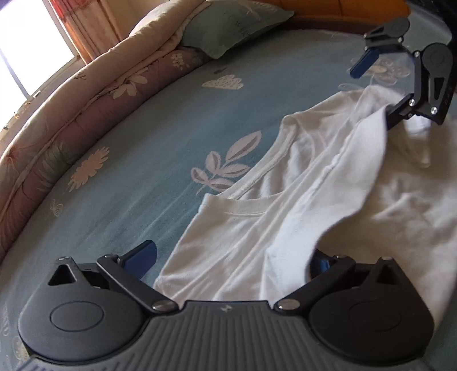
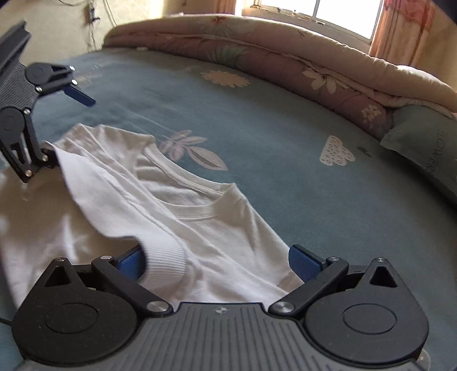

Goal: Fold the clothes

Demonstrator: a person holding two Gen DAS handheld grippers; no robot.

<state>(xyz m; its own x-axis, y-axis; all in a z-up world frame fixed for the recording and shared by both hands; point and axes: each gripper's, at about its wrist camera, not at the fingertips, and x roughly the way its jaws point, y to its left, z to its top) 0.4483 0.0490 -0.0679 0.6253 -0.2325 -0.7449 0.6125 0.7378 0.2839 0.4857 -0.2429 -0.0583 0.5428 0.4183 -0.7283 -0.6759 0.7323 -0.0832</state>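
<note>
A white T-shirt (image 1: 257, 228) lies on the blue leaf-print bed sheet (image 1: 128, 177), collar (image 2: 200, 199) toward the quilt. A folded-over flap of it with a ribbed edge (image 2: 165, 256) spans from one gripper to the other. My left gripper (image 1: 228, 259) is open wide at the shirt's near edge; the flap drapes over its right finger and hides that pad. My right gripper (image 2: 215, 262) is open too, with shirt cloth lying between its blue pads (image 2: 302, 262). In the left wrist view the right gripper (image 1: 374, 91) has one finger under the flap.
A rolled floral quilt (image 2: 285, 57) runs along the bed's far side, with a grey-green pillow (image 2: 422, 142) at its end. A window with orange curtains (image 2: 400, 22) is behind it. A wooden headboard (image 1: 342, 8) shows past the pillow.
</note>
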